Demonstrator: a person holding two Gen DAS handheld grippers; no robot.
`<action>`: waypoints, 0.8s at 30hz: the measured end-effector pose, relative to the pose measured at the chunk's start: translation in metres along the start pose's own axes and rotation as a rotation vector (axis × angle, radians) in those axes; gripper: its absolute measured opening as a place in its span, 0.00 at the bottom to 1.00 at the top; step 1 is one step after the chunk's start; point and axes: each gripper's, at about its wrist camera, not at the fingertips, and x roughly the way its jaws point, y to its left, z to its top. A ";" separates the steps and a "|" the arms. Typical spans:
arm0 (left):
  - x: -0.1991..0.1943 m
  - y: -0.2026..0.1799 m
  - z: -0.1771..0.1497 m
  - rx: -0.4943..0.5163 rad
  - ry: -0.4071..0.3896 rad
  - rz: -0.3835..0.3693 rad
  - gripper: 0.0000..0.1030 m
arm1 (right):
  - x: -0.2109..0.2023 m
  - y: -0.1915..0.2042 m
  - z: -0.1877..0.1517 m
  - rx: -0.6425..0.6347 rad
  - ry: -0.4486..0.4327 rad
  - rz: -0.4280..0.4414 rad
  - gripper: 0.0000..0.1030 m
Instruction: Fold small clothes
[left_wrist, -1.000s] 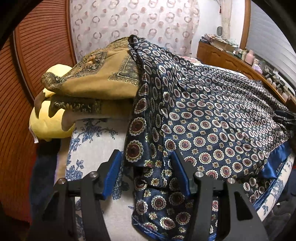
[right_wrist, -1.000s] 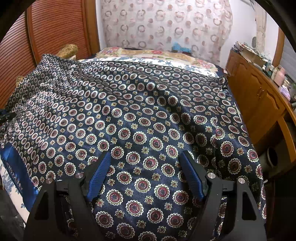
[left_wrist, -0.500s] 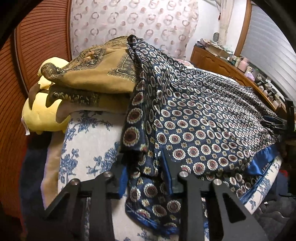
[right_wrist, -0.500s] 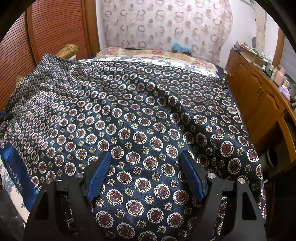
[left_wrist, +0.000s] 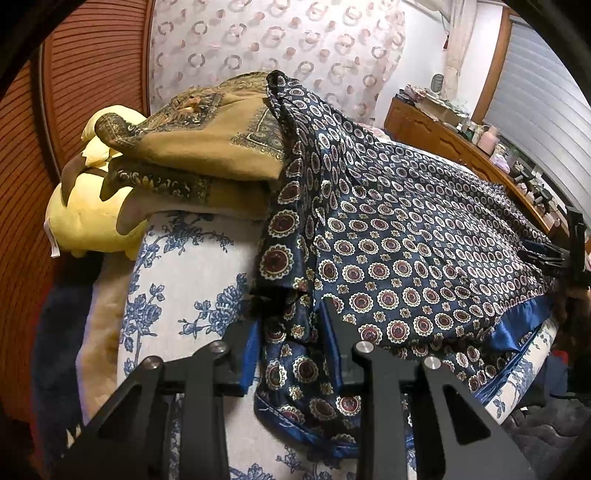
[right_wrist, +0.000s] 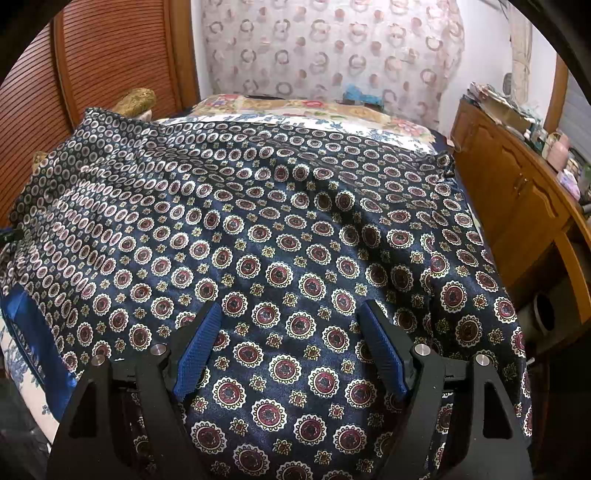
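Left gripper (left_wrist: 291, 332) pinches a bunched corner of the navy scarf (left_wrist: 406, 221) at six o'clock, on the floral sheet (left_wrist: 192, 266). Scarf spreads up toward two o'clock, beside a folded tan cloth (left_wrist: 207, 155) at eleven. Right gripper (right_wrist: 291, 332) hangs spread wide above the scarf (right_wrist: 280, 229), gripping nothing.
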 end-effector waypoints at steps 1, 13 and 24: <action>0.001 -0.001 0.000 0.000 0.002 -0.006 0.14 | 0.000 0.000 0.000 0.000 0.000 0.000 0.77; -0.010 -0.008 0.007 -0.006 -0.063 -0.038 0.01 | 0.001 0.010 0.000 -0.031 0.034 0.006 0.90; -0.026 -0.027 0.021 0.013 -0.136 -0.092 0.00 | -0.013 0.008 -0.020 0.047 0.051 -0.045 0.96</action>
